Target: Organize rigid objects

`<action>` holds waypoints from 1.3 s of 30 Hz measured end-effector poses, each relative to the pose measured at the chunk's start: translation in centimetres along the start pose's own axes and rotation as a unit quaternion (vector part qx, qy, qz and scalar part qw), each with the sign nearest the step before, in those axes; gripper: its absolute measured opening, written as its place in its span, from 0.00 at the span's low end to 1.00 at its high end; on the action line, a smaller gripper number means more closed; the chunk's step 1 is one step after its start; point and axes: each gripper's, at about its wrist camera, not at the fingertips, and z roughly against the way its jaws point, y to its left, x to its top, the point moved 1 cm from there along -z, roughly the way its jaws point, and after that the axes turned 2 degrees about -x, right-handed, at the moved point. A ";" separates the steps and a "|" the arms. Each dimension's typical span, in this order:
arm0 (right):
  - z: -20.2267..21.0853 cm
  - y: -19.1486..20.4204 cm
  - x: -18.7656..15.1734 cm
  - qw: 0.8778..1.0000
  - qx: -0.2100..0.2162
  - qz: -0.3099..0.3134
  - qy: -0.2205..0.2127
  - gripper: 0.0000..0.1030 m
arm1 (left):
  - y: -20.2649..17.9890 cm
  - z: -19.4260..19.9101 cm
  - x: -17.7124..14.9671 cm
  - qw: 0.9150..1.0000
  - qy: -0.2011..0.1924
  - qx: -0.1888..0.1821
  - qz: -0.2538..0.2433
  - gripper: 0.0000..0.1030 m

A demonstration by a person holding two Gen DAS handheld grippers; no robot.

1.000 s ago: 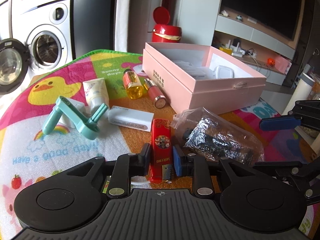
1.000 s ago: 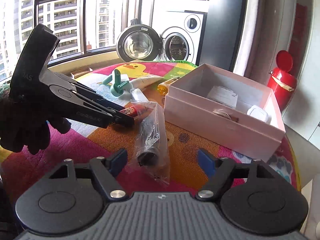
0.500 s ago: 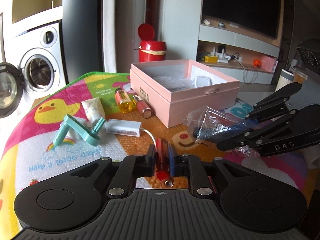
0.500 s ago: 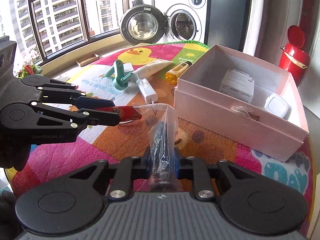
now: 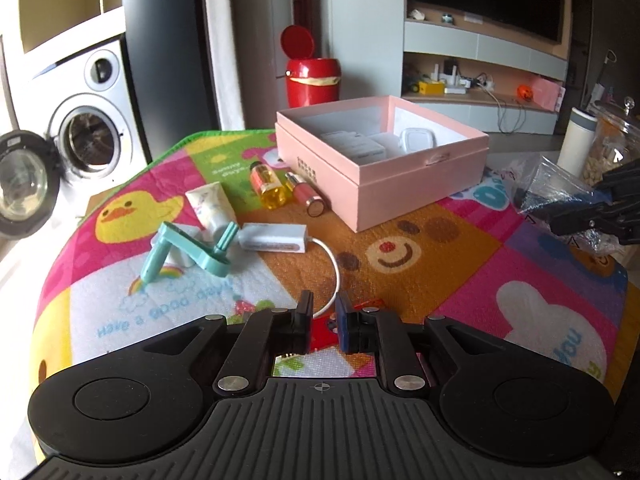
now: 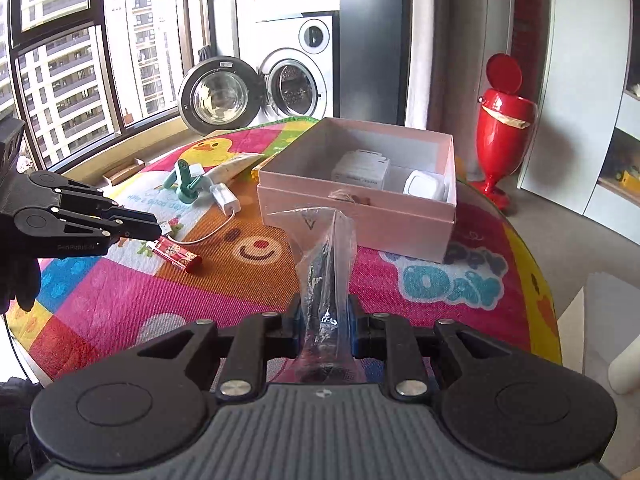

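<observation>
Right gripper (image 6: 326, 312) is clamped on one clear bag (image 6: 326, 248) with a dark thing inside, held up off the mat (image 5: 440, 280) in front of the one open pink box (image 5: 420, 176)

Left gripper (image 5: 323, 304) has its jaws opening a little, nothing gripped; one red lighter (image 6: 176, 254) lies on the mat just under its tips

Also on the mat: one white adapter (image 5: 272, 238) with cable, one teal tool (image 5: 188, 248), one tube (image 5: 212, 204), two small bottles, yellow (image 5: 268, 184) and pink (image 5: 304, 196), beside the box
</observation>
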 end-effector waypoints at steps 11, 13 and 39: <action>-3.4 -0.9 -1.0 0.999 0.004 -0.041 -0.003 0.57 | 3.2 -1.6 -2.2 0.990 0.033 -0.087 0.104 0.23; -3.9 -1.0 -1.3 0.999 0.006 -0.044 0.004 0.58 | 0.7 -1.5 -2.6 0.991 0.047 -0.111 0.063 0.23; -4.5 2.2 -2.2 0.999 -0.010 0.042 0.015 0.24 | -7.2 -4.6 0.2 0.989 0.087 -0.073 -0.092 0.29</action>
